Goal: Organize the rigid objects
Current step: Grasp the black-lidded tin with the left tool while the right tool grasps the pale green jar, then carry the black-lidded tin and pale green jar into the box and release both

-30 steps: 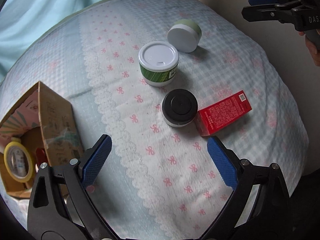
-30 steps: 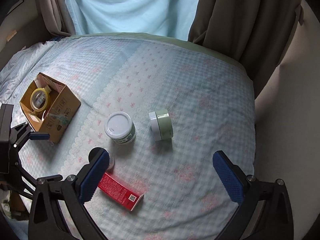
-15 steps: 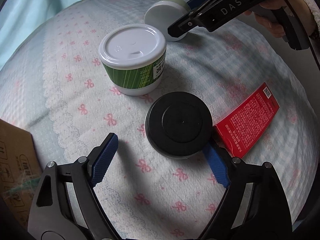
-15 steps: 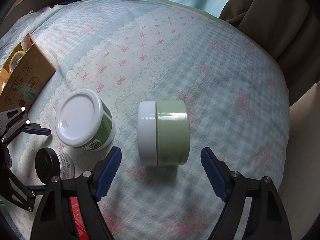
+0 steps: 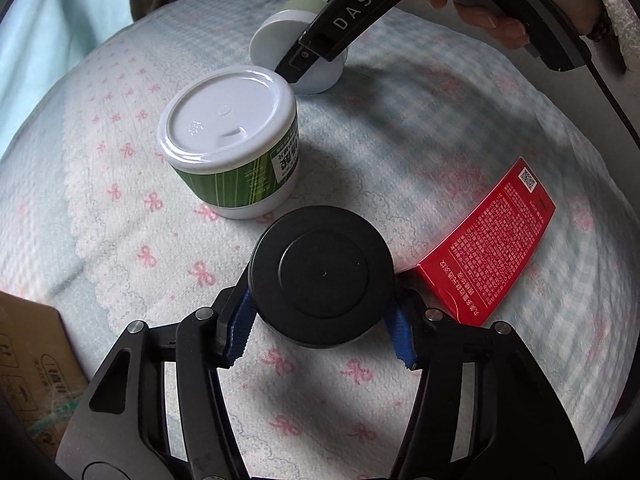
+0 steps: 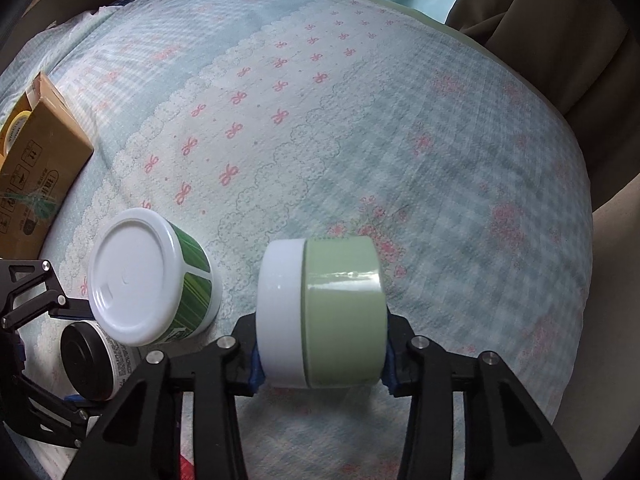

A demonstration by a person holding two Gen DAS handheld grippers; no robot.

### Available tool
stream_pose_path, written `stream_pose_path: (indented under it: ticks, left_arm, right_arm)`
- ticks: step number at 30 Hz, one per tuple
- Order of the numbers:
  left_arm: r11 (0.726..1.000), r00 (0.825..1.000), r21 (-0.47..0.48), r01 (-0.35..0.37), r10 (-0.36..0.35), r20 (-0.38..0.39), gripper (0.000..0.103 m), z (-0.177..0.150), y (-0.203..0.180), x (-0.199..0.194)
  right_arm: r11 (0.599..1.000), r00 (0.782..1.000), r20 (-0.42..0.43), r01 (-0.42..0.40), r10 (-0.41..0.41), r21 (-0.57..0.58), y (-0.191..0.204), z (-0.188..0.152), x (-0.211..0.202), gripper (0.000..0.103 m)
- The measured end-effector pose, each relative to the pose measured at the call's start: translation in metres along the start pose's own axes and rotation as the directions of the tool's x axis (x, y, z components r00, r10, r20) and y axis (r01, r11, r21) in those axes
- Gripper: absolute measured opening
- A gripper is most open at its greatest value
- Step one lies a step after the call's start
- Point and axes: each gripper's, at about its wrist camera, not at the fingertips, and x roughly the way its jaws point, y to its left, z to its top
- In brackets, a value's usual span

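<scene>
My left gripper (image 5: 322, 342) is shut on a black-lidded jar (image 5: 322, 276) that stands on the bed; the jar also shows in the right wrist view (image 6: 90, 360). My right gripper (image 6: 322, 368) is shut on a pale green jar with a white lid (image 6: 320, 312) lying on its side; it shows partly hidden behind the right gripper's arm in the left wrist view (image 5: 288, 44). A green-striped tub with a white lid (image 5: 232, 140) stands between the two jars, also in the right wrist view (image 6: 148, 276). A red carton (image 5: 488, 244) lies flat right of the black jar.
A cardboard box (image 6: 38, 160) with a roll of yellow tape (image 6: 12, 136) in it sits at the bed's left; its corner shows in the left wrist view (image 5: 32, 368). Brown curtains (image 6: 560, 28) hang at the far right. The bedspread (image 6: 360, 120) drops off at the right edge.
Both grippers moved forward and down and closed: the left onto the black-lidded jar, the right onto the pale green jar. Before, both were open and short of the jars.
</scene>
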Motion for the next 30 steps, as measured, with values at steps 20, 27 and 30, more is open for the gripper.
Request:
stream_pose_path:
  ticks: [20, 27, 30]
  left_arm:
    - [0.983, 0.998, -0.179, -0.041, 0.049, 0.040, 0.053, -0.003, 0.019, -0.072]
    - [0.960, 0.990, -0.274, -0.053, 0.085, 0.108, 0.053, 0.010, 0.023, -0.161]
    - [0.944, 0.983, -0.326, -0.056, 0.109, 0.147, 0.053, 0.013, 0.028, -0.208]
  right_arm:
    - [0.994, 0.999, 0.032, 0.028, -0.032, 0.104, 0.010, -0.009, -0.068, 0.040]
    - [0.984, 0.997, 0.060, 0.043, -0.054, 0.170, 0.029, -0.009, -0.156, 0.040]
    - [0.982, 0.995, 0.084, 0.041, -0.057, 0.183, 0.044, -0.004, -0.198, 0.040]
